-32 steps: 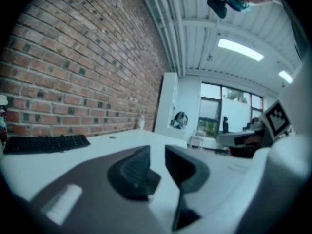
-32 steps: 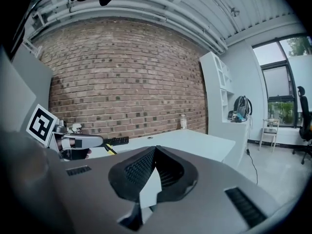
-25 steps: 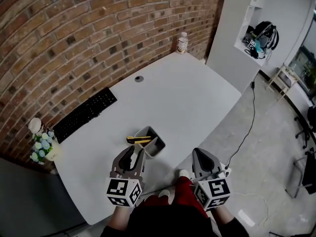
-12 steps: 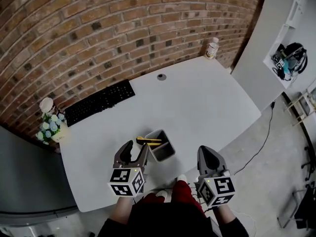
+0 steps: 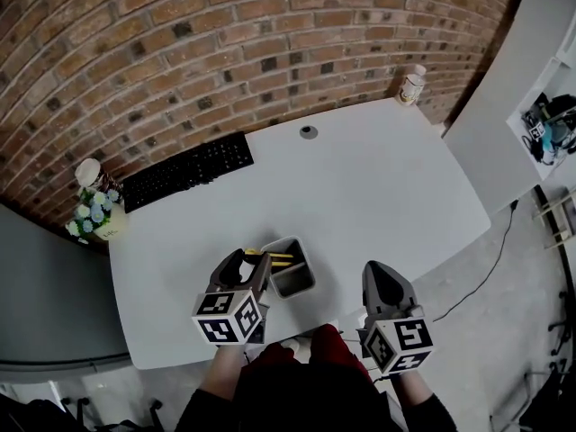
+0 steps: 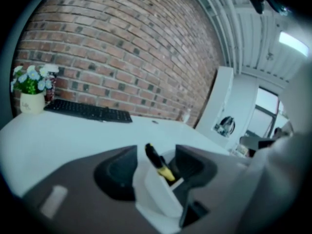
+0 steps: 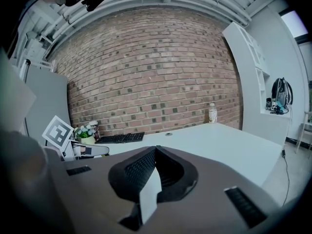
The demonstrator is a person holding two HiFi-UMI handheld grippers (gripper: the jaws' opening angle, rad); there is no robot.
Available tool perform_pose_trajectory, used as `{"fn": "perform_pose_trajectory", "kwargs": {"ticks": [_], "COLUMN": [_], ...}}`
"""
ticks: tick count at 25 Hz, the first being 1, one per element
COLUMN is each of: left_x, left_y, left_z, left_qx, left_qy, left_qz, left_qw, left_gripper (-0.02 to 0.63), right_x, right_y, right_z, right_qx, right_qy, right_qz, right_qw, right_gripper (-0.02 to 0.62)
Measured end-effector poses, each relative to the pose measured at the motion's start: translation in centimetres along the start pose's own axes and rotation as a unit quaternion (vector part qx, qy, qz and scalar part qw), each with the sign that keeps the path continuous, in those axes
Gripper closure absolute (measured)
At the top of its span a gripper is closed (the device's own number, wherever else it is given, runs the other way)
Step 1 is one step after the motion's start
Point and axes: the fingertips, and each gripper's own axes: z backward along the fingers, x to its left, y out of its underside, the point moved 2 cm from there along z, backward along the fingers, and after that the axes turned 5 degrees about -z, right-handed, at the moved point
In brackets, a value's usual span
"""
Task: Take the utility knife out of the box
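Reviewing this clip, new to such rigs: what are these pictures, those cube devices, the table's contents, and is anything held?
No robot: a person holds a two-jaw gripper in each hand; the marker cubes belong to them. The head view looks down from the person's head; the other two views look along each gripper's jaws. On the white table: keyboard, flower pot, bottle, and a box with a yellow-black utility knife sticking out. The left gripper, facing the box, is opening its jaws and grips nothing; the right gripper is shut, empty.
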Motion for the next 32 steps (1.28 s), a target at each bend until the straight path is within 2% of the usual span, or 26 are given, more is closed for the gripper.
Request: {"fn": "perform_pose_trajectory", "kwargs": {"ticks": [4,10,17,25,32], "left_x": [-0.1,-0.3,0.0,-0.4,-2.2], "left_y": [0.5,0.9,1.0,1.0,0.3], "left_z": [-0.5,-1.0,-0.9,-0.7,-0.5], "left_qx": [0.008,0.016,0.016,0.012,-0.001], "left_qy": [-0.008,-0.021,-0.049,-0.068,-0.069], "left_qz": [0.026,0.036,0.035,0.033,0.035], "left_qw": [0.9996,0.9990,0.9980,0.9970,0.9970], "left_gripper": [0.377,0.390,0.478,0.488,0.515], "right_x": [-0.5,-1.0,-1.8,-2.5,-3.2], "right_y": [0.4,0.5,0.6,0.4,0.0], "right_z": [-0.9,-2.1,-2.7,-2.8,-2.6], "right_qx": [0.016,0.030,0.041,0.044,0.051], "right_qy": [-0.018,-0.038,-0.052,-0.065,-0.081], "right_qz": [-0.004,-0.004,-0.003,0.001,-0.004], "right_qw": [1.000,0.999,0.998,0.997,0.995], "right_gripper": [0.588,0.588,0.588,0.588,0.588]}}
